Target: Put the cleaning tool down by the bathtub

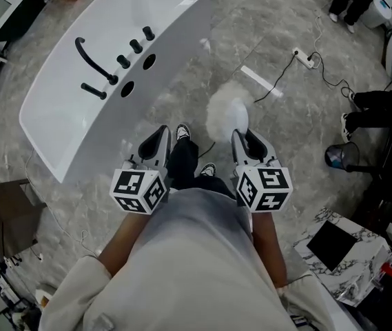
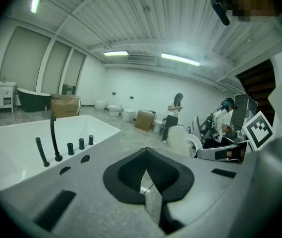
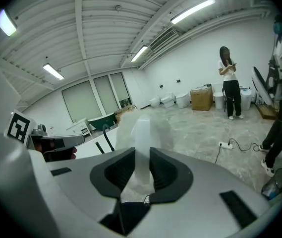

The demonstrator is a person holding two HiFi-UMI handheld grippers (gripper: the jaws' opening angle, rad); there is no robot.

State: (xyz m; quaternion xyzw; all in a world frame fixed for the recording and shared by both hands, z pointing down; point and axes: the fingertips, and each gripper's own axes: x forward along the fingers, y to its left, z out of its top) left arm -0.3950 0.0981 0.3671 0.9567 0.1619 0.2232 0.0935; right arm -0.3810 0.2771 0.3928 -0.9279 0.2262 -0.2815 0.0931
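Halfway at best through the carry step, judged from the layout. Found the right claw (image 3: 141, 155) clamped on the white handle of the duster (image 1: 227, 112), with the fluffy head projecting forward past the pads. Found the left claw (image 2: 145, 155) closed, pads together, holding nothing. Observed both claws level and side by side in front of the body, above the grey floor (image 1: 285, 109). Located the bathtub (image 1: 51, 109) ahead and to the left, with the black tap (image 1: 94, 62) on its deck. Placed the duster in the air to the right of the tub, apart from it and not resting on the floor.

For the next move, judged necessary:
- to swing the right claw left toward the tub wall;
- to lower it until the duster lay on the floor just beside the tub;
- to part the pads only after the head and handle were supported.

Judged the soft head likely to sag or roll on release; advised a low, level set-down.
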